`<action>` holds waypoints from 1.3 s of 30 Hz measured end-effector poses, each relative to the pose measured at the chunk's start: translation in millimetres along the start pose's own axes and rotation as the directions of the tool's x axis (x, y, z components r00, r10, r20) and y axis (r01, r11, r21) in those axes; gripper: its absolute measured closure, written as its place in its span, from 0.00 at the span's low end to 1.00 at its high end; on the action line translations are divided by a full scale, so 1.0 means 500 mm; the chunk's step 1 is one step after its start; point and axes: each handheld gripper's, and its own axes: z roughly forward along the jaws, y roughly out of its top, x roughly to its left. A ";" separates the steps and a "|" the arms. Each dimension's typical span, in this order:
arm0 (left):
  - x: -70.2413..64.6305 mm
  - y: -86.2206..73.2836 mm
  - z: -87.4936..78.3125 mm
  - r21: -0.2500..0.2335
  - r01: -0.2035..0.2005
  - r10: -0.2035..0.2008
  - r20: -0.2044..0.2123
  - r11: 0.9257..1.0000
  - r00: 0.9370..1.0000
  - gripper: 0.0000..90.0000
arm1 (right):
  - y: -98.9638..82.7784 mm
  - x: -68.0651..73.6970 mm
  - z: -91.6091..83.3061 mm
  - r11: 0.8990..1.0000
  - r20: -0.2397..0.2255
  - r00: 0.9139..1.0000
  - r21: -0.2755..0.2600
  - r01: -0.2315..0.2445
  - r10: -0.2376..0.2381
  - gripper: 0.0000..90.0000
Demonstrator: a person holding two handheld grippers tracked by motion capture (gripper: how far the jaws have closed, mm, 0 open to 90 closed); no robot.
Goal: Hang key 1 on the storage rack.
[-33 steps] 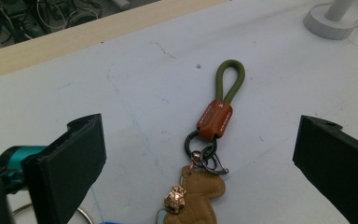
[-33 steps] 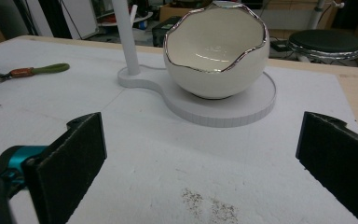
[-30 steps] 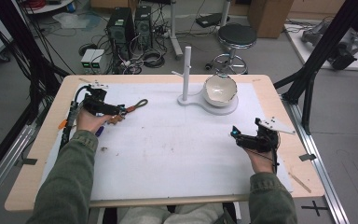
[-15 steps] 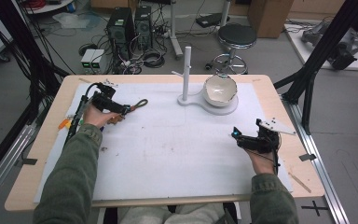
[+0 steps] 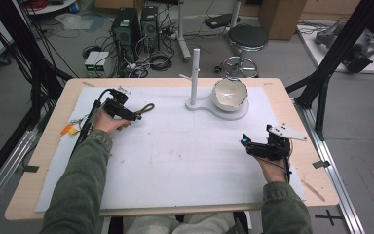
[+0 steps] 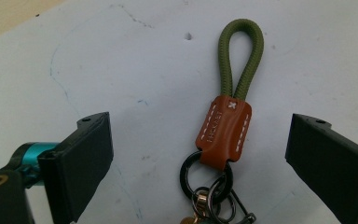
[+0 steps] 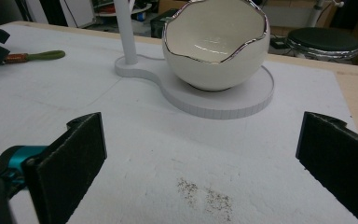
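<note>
Key fob (image 6: pixel 223 133) observed flat on white mat (image 5: pixel 190 161) covering bench (image 5: pixel 53 146), toward left rear of mat in high view. Construction: olive-green cord loop (image 6: pixel 240 56), brown leather sleeve with pale stitching and stamped lettering, black ring (image 6: pixel 205 175) at sleeve's lower end, several smaller metal rings and a clip hung below it. Lettering too small to read.

Long axis aligned with left gripper's line of sight in left gripper view: cord loop pointed away from camera, rings toward it. In high view, cord loop (image 5: pixel 147 107) seen extending right from left gripper (image 5: pixel 137 117), roughly toward white stand.

Left gripper positioned low over fob, leather sleeve and rings lying between jaws. Jaws wide, closing slightly over last moments, clear space remaining on both sides of sleeve; no pad contact seen.

Right gripper (image 5: pixel 244 142) held at right side of mat, jaws wide, nothing between them, pointed toward bowl.

White bowl (image 7: pixel 214 42) with silver, jagged eggshell-style rim seated upright on round end of white base plate (image 7: pixel 242 100). Interior visible in part, glossy, no contents seen. White post (image 7: pixel 125 30) standing upright on smaller end of same plate, side peg (image 5: pixel 185 77) near top.
</note>
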 end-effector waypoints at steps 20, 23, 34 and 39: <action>0.005 -0.004 0.007 -0.012 -0.030 0.031 0.055 0.999 0.998 0.68 | -0.001 -0.009 -0.007 1.000 0.014 1.000 -0.005 -0.011 0.011 0.01; 0.004 -0.006 0.010 -0.004 -0.037 0.037 0.067 0.999 0.997 0.74 | -0.001 -0.009 -0.007 1.000 0.014 1.000 -0.004 -0.010 0.010 0.01; 0.011 -0.004 0.000 0.000 -0.003 0.003 0.102 1.000 0.995 0.84 | -0.001 -0.008 -0.008 1.000 0.019 1.000 -0.006 -0.012 0.012 0.01; 0.016 0.000 -0.019 0.007 0.020 -0.020 0.115 1.000 0.993 0.84 | 0.000 -0.009 -0.009 1.000 0.017 1.000 -0.008 -0.017 0.017 0.01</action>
